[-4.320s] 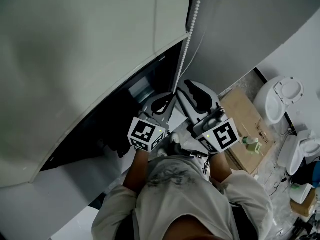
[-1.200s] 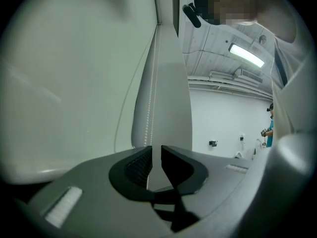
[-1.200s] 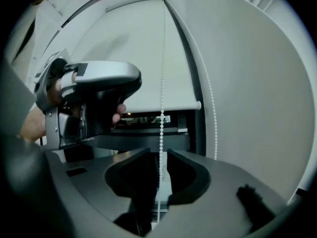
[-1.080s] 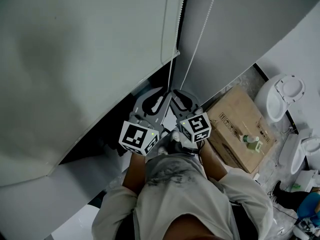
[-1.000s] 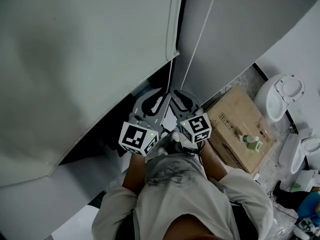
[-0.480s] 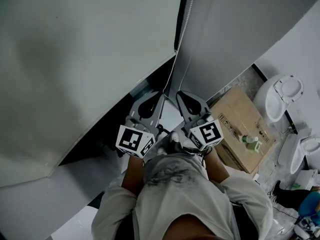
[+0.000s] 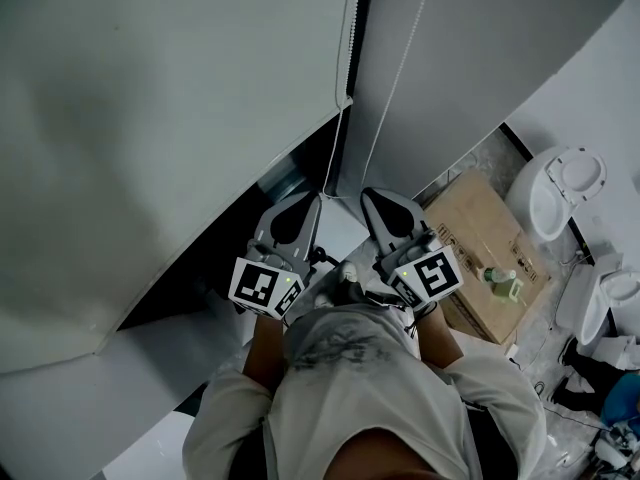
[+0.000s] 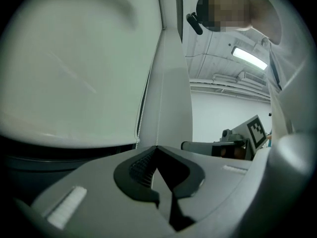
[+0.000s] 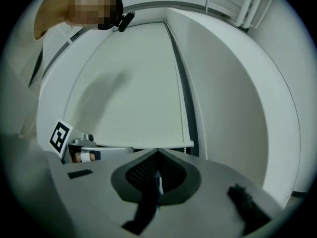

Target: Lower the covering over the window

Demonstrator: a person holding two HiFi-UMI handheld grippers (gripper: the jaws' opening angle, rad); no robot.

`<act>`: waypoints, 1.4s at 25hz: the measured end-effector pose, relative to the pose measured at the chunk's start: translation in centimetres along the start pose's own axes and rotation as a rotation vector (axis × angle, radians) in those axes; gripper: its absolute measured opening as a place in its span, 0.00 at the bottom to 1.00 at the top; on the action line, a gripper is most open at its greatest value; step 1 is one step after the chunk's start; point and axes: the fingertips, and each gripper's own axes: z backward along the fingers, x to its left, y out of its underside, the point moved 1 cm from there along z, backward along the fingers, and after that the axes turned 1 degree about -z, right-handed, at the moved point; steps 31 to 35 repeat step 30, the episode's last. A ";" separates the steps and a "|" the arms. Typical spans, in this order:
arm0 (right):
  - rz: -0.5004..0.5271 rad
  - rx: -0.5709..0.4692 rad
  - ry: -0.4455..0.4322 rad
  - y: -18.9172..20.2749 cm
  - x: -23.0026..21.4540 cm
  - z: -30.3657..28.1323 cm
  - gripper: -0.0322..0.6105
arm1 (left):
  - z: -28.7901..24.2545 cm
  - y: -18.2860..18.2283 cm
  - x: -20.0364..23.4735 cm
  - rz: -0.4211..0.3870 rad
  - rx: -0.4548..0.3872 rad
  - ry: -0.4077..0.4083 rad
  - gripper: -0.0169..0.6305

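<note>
A: Starting at the left: see the blind [image 7: 180,98]? Hangs most of the way down, yet leaves a dark strip of window [image 7: 215,253] bare under its bottom edge. Not fully lowered, by the look of it.

B: And beside it, why clamp the left claw [image 7: 308,200] tight on the left chain strand [image 7: 335,148]?

A: Probably to keep that side taut and ready to feed. Then look along to the right chain strand [image 7: 395,118] and the right claw [image 7: 373,198]: has just been closing, now pinched fully on that strand. Looks set for a hand-over-hand pull. Hard to say which strand brings the blind down.

B: Anything lost from overhead?

A: Cannot judge either pinch from up there. Needs the left claw's own view: shows the strand running down between the ribbed pads [image 8: 141,168], pressed together. Same with the right claw's view: shows a pale bit of strand nipped at the closed tip. For the cardboard box [image 7: 480,258] at far right, back to the head view alone.
</note>
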 end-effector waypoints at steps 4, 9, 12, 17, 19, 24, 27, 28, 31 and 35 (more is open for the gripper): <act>-0.013 0.017 0.003 0.6 0.2 0.3 0.07 | 0.2 0.4 -0.3 0.007 0.008 0.007 0.03; -0.006 0.028 0.009 0.7 0.2 0.7 0.07 | 0.1 0.6 -0.8 0.004 0.009 0.019 0.03; -0.004 0.028 0.012 0.6 0.2 1.0 0.07 | 0.0 0.6 -1.0 0.003 0.012 0.025 0.03; -0.006 0.029 0.022 0.7 0.0 1.3 0.07 | 0.0 0.7 -1.3 0.010 0.009 0.019 0.03; -0.006 0.032 0.021 0.8 0.0 1.4 0.07 | 0.0 0.8 -1.5 0.010 0.010 0.019 0.03; -0.003 0.031 0.018 1.0 -0.1 1.6 0.07 | 0.0 0.9 -1.7 0.006 0.012 0.020 0.03; -0.009 0.039 0.022 1.0 -0.4 1.7 0.07 | -0.3 1.0 -1.8 0.007 0.014 0.016 0.03; -0.008 0.039 0.021 1.0 -0.5 1.8 0.07 | -0.3 1.0 -1.8 0.008 0.014 0.015 0.03; -0.005 0.030 0.020 0.8 -0.7 1.8 0.07 | -0.5 0.9 -1.9 0.011 0.015 0.014 0.03; -0.005 0.030 0.020 0.8 -0.7 1.8 0.07 | -0.5 0.9 -1.9 0.011 0.015 0.014 0.03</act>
